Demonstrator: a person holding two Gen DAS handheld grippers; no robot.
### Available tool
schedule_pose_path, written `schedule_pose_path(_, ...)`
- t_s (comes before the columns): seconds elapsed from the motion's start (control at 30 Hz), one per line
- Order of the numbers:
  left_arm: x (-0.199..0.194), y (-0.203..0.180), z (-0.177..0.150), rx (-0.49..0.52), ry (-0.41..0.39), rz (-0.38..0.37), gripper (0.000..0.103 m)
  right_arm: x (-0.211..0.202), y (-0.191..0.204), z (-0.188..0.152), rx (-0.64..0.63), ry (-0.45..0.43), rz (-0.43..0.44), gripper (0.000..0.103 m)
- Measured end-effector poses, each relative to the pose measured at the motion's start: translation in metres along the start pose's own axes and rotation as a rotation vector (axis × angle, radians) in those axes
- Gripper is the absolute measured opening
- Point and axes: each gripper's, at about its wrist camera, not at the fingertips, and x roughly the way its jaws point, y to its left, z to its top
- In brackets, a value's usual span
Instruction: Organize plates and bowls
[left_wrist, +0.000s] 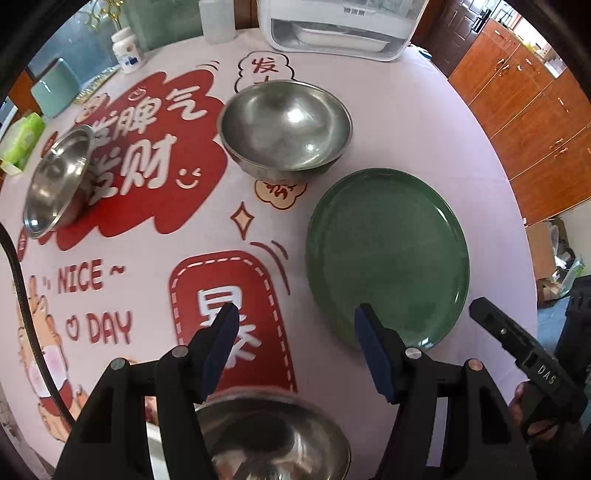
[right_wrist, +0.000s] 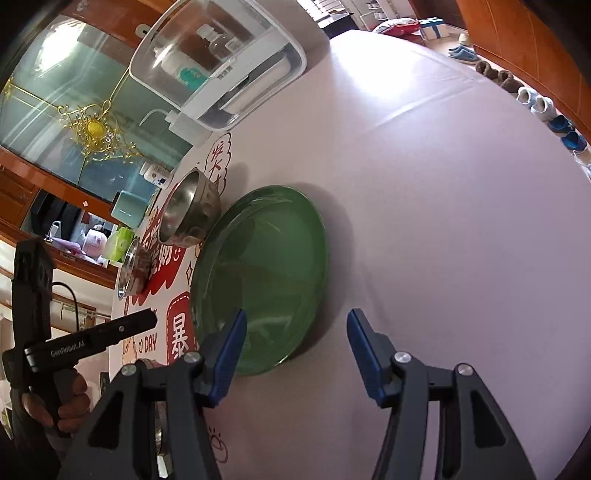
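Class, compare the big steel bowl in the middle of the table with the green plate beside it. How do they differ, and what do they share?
The steel bowl is bare, shiny grey metal; the green plate is dark green. The bowl is deep with tall curved sides; the plate is flat with only a low rim. The plate is wider across than the bowl. Both are round, empty and sit upright on the printed tablecloth.

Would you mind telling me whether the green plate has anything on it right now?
Empty: the plate shows only bare green glaze in both views, lying flat on the table.
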Motion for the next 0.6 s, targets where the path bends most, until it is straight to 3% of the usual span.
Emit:
schedule_pose_path(0.23,0.026,-0.001,0.009,0.01,0.01,-0.028,0.064,0.01,-0.002,0.002,-0.009,0.001,0.009,0.055)
schedule_pose_path(0.3,0.032,0.0,0.011,0.006,0.016,-0.044,0.064,0.013,-0.003,0.002,-0.014,0.008,0.01,0.046)
schedule_pose_path(0.6,0.055,-0.009,0.015,0.044,0.032,-0.053,0.061,0.02,-0.002,0.003,-0.055,0.003,0.005,0.031)
